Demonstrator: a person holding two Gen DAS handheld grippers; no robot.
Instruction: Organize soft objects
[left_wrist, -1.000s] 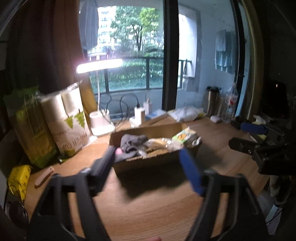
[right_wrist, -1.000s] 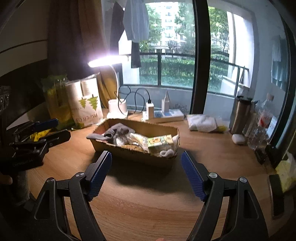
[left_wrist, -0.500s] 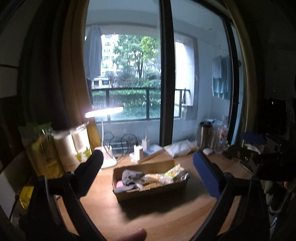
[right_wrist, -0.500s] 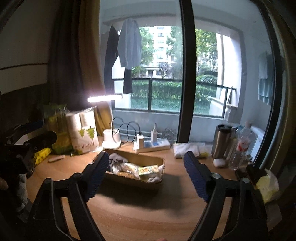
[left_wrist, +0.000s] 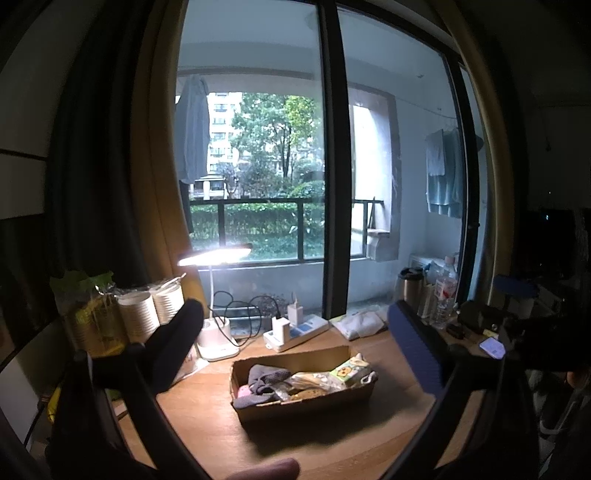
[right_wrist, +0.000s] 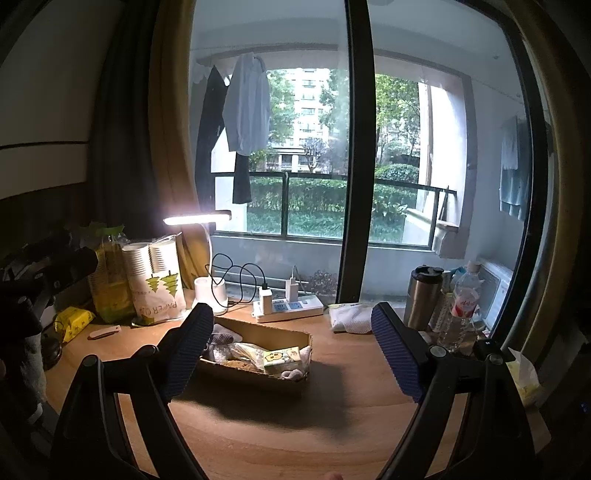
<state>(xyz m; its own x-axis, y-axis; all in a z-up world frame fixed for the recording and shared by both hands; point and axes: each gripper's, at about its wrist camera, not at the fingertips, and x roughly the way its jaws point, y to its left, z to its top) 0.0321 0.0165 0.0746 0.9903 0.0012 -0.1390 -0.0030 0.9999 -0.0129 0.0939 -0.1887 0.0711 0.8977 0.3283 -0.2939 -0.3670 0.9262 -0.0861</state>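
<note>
Brown cardboard box (left_wrist: 303, 400); grey socks (left_wrist: 264, 376); blue ribbed pads (right_wrist: 397, 352); white cup bag (right_wrist: 160, 295), green tree print.

Bare wooden desk (right_wrist: 295, 435) before cardboard box (right_wrist: 258, 373), lamp (right_wrist: 210, 291), power strip (right_wrist: 291, 308) behind

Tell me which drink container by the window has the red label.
The clear plastic bottle, standing right of the steel tumbler. The tumbler is plain metal with a dark lid, no label.

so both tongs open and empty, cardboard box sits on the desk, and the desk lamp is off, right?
The lamp is on, not off: its head glows brightly in the right wrist view. The rest stands: left tongs and right tongs are open and empty, and the box sits on the desk.
</note>
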